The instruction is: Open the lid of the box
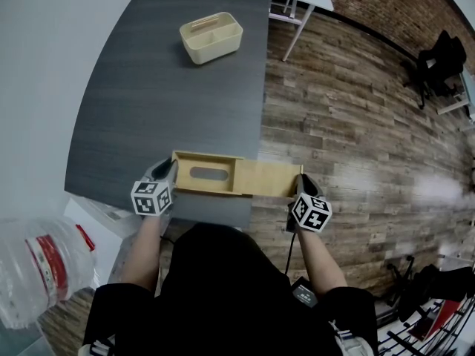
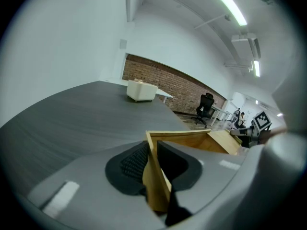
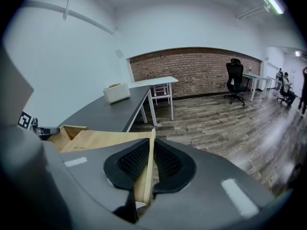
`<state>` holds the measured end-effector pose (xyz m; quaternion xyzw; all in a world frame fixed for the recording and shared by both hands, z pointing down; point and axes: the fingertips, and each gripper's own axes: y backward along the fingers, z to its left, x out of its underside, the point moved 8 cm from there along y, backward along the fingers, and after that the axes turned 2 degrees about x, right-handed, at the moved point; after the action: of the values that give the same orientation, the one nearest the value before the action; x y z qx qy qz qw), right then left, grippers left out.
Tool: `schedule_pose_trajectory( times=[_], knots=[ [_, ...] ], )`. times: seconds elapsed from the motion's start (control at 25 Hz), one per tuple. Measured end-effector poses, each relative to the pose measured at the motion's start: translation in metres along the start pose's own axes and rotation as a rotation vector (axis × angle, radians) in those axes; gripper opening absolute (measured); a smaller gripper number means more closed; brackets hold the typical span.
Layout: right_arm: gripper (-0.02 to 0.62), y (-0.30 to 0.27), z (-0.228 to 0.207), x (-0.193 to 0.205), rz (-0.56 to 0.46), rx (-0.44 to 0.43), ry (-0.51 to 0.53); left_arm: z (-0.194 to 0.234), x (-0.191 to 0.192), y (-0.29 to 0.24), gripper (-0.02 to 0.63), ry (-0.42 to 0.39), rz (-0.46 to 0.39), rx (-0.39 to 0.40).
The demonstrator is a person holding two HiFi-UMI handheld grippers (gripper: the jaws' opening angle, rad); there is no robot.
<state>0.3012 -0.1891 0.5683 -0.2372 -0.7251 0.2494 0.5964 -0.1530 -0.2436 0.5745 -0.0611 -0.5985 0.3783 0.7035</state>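
Note:
A light wooden box (image 1: 194, 186) lies near the front edge of the dark grey table (image 1: 148, 102). Its flat sliding lid (image 1: 271, 178) sticks out to the right, past the table's edge and over the floor. An oval slot (image 1: 208, 173) shows in the uncovered left part of the box. My left gripper (image 1: 169, 175) is shut on the box's left end wall (image 2: 156, 186), one pad on each side. My right gripper (image 1: 300, 185) is shut on the lid's right edge (image 3: 145, 174), which stands thin between the pads.
A cream divided caddy (image 1: 211, 37) stands at the far end of the table. A large clear water bottle (image 1: 37, 269) sits low at my left. To the right lies wood plank floor (image 1: 356, 139), with a white table's legs (image 1: 293, 21) and a black office chair (image 1: 438, 61) beyond.

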Motion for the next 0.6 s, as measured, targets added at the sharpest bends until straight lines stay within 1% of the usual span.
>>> schedule_pose_trajectory(
  times=[0.16,0.28,0.32,0.36,0.4,0.44,0.52,0.6],
  knots=[
    [0.034,-0.001,0.0,0.002,-0.007,0.005,-0.005,0.001,0.001,-0.001,0.061,0.002,0.002,-0.006],
    [0.04,0.001,0.0,0.002,-0.038,0.005,0.013,0.001,0.003,-0.002,0.06,0.012,-0.002,-0.004],
    [0.057,0.003,0.0,0.002,-0.057,0.001,0.021,0.002,0.003,-0.003,0.061,0.019,-0.007,0.0],
    [0.091,0.005,0.0,0.001,-0.079,-0.003,0.029,0.003,0.003,-0.004,0.063,0.025,-0.013,0.004],
    [0.112,0.009,-0.001,0.001,-0.104,-0.003,0.035,0.004,0.003,-0.004,0.064,0.028,-0.02,0.004],
    [0.123,0.013,-0.001,0.0,-0.131,-0.002,0.042,0.006,0.002,-0.004,0.071,0.026,-0.03,-0.004],
    [0.152,0.027,0.0,-0.004,-0.194,-0.008,0.063,0.008,-0.002,0.001,0.116,0.01,-0.066,-0.034],
    [0.153,0.048,0.003,-0.01,-0.269,-0.038,0.1,0.005,-0.01,0.013,0.129,-0.007,-0.128,-0.061]
  ],
)
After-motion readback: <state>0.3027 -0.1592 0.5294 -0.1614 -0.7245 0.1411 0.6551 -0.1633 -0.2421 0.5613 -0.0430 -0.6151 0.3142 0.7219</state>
